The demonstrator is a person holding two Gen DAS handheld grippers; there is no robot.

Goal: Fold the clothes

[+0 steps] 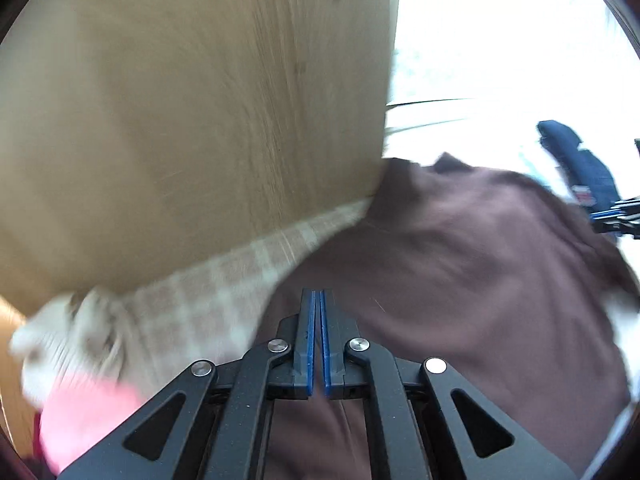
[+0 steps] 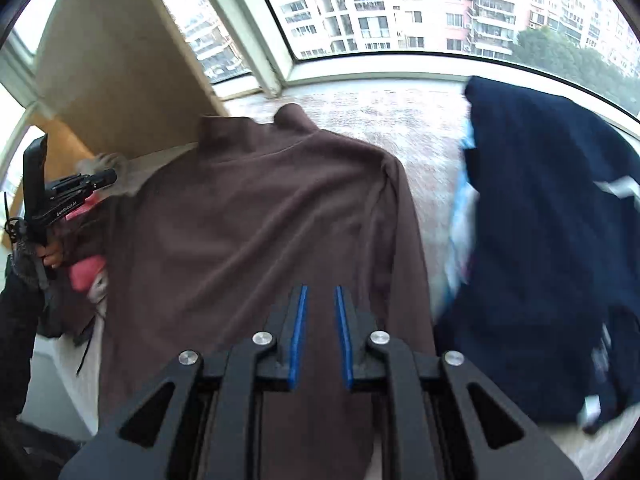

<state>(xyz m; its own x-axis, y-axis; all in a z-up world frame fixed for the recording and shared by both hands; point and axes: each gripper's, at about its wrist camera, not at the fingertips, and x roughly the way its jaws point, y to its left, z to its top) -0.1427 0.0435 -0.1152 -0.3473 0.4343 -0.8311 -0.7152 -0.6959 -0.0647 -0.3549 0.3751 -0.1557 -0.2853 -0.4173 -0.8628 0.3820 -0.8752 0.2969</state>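
Observation:
A brown fleece sweater lies flat on the pale sill surface, its collar at the far end by the window. My right gripper hovers over its lower middle with the blue pads apart and nothing between them. In the blurred left wrist view the same sweater fills the right half. There my left gripper sits above its left side, pads together with no cloth visible between them. The left gripper also shows at the left edge of the right wrist view, held in a hand.
A navy garment is heaped to the right of the sweater over light blue cloth. Plaid cloth and pink cloth lie at the sweater's left. A wooden panel stands at the back left; a window runs behind.

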